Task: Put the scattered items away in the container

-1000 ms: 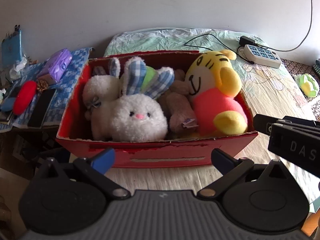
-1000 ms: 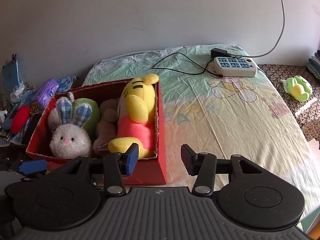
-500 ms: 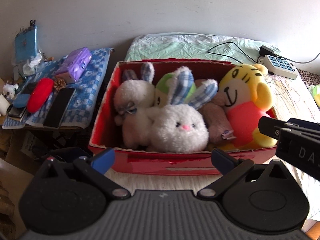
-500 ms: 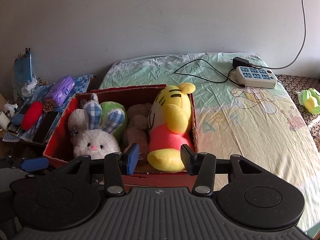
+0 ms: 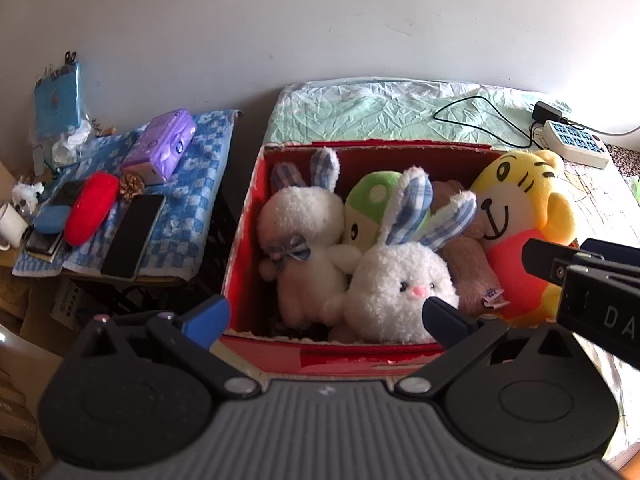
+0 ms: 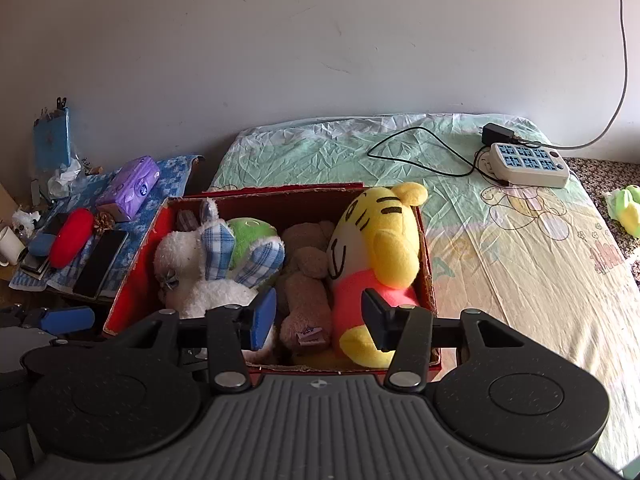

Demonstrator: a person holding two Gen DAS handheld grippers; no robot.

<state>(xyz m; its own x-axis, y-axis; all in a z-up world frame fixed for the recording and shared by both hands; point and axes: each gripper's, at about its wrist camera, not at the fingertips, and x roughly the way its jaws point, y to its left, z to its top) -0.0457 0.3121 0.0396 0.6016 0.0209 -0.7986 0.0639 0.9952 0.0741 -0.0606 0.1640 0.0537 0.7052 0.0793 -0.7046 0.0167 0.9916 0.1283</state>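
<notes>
A red cardboard box (image 5: 244, 240) stands on the bed, full of soft toys. Inside lie a white bunny with checked ears (image 5: 400, 292), a second white bunny (image 5: 300, 220), a green mushroom toy (image 5: 372, 204), a brown plush (image 5: 468, 268) and a yellow tiger in a pink shirt (image 5: 516, 216). My left gripper (image 5: 324, 314) hovers open over the box's (image 6: 132, 280) near wall, holding nothing. My right gripper (image 6: 319, 318) is open too, above the brown plush (image 6: 304, 304) and the tiger (image 6: 380, 240). A small green plush (image 6: 626, 210) lies loose at the bed's far right.
A white power strip (image 6: 528, 164) with a black cable and charger lies on the bed behind the box. Left of the bed, a side table with a blue checked cloth (image 5: 188, 208) carries a purple tissue pack (image 5: 160, 144), a red case, a phone (image 5: 134, 236) and a mug.
Both grippers have moved left and a little up, so the box sits further right and nearer in each view. Both stay open. The toys have not moved.
</notes>
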